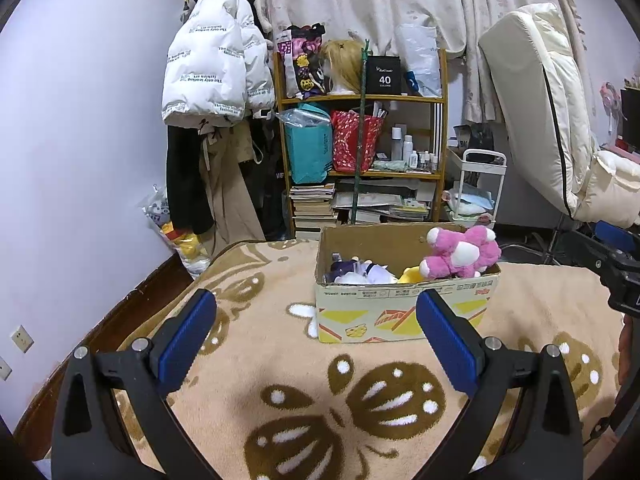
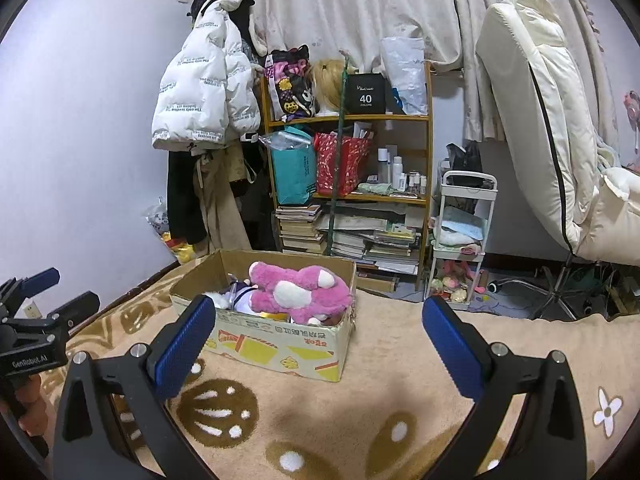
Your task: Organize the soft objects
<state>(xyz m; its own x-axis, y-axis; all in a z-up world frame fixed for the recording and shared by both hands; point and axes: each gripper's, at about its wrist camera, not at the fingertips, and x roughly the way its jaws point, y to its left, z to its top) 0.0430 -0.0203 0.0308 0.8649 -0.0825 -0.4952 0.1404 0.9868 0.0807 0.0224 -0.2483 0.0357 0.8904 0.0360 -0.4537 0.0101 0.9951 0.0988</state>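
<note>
Behind the bed stands a wooden shelf (image 1: pixel 362 136) crowded with bags, bottles and stacked books, a white puffer jacket (image 1: pixel 212 64) hanging to its left and a cream chair (image 2: pixel 560 128) to its right. Pale curtains cover the wall above.

On the bed lies a tan blanket (image 1: pixel 280 368) with brown and white flower shapes, and on it, toward the far edge, sits an open cardboard box (image 1: pixel 404 312). A pink plush toy (image 1: pixel 460 252) lies on top of the heap inside, at the box's right end (one paw over the rim in the left wrist view). Beside it in the box are a white and purple toy (image 1: pixel 360 272) and a yellow toy (image 1: pixel 412 274).

Both tools hover over the near part of the blanket, apart from the box. The left tongs (image 1: pixel 316 320) are spread wide and empty; the right tongs (image 2: pixel 318 324) are likewise spread, gripping nothing.
</note>
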